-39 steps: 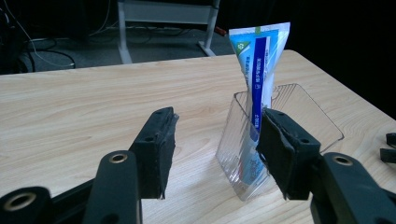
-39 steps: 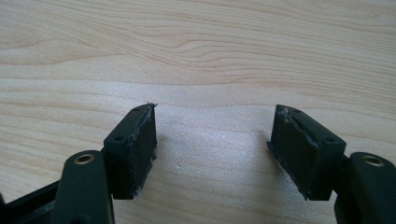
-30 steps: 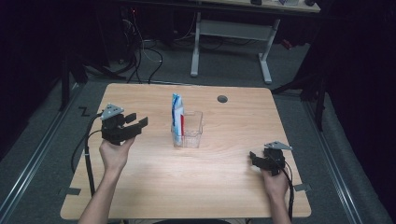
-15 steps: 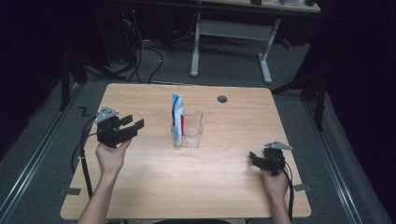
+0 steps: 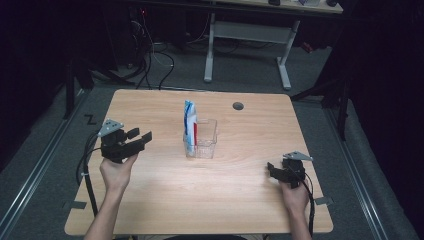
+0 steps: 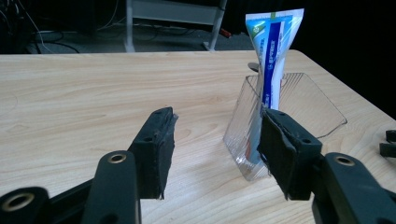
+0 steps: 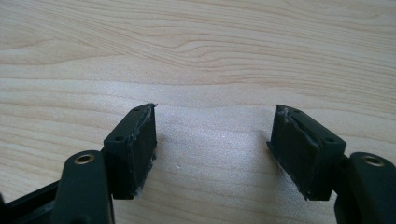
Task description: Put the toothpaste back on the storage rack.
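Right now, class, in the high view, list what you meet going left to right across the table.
Left tool → toothpaste tube → clear plastic container → round grommet hole → right tool.

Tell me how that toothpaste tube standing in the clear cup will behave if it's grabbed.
The toothpaste tube looks soft, so it would probably dent under a squeeze. It stands tall above the clear plastic cup, leaning on the wall, so a sideways tug might tip the cup, which seems thin and light.

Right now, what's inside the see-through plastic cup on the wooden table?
The clear ribbed plastic cup holds one white, blue and red toothpaste tube standing upright, its flat end poking above the rim. The ribbed wall blurs the tube's lower end.
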The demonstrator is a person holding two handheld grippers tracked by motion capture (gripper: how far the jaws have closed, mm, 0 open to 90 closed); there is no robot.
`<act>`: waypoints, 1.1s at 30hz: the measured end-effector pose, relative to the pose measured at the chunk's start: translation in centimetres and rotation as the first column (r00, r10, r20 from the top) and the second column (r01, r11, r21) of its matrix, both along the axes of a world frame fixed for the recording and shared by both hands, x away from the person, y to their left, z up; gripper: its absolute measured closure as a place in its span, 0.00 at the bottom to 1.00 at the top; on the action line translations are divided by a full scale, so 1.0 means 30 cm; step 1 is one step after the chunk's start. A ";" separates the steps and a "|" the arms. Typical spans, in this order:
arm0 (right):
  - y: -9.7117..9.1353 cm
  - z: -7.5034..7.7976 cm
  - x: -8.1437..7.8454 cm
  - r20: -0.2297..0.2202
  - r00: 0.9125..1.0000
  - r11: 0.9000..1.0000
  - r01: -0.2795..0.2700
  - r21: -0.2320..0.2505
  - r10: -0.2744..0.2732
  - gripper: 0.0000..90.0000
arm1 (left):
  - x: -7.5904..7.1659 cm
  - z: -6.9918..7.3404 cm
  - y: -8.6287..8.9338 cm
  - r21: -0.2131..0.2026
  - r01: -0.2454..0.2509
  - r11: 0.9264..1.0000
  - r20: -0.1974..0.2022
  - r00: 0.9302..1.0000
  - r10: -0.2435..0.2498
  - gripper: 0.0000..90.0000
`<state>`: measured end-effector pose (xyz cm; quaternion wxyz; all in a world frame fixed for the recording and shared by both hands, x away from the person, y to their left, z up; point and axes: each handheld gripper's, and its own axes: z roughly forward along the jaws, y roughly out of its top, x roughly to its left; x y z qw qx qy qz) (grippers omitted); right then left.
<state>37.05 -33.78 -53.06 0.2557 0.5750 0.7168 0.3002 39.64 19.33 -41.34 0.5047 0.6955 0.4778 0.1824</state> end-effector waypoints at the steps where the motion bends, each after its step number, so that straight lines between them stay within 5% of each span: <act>1: 0.000 0.000 0.000 0.001 1.000 1.000 0.000 0.001 0.000 0.35 | -0.001 -0.003 0.001 -0.001 0.000 1.000 -0.001 1.000 0.000 0.51; 12: 0.000 0.000 0.000 0.000 1.000 1.000 0.000 0.000 0.000 0.35 | -0.020 -0.048 0.014 -0.011 0.000 1.000 -0.021 1.000 0.000 0.50; 33: 0.000 0.000 0.000 0.000 1.000 1.000 0.000 0.000 0.000 0.35 | -0.052 -0.148 0.024 0.039 -0.035 0.999 -0.065 0.997 0.038 0.49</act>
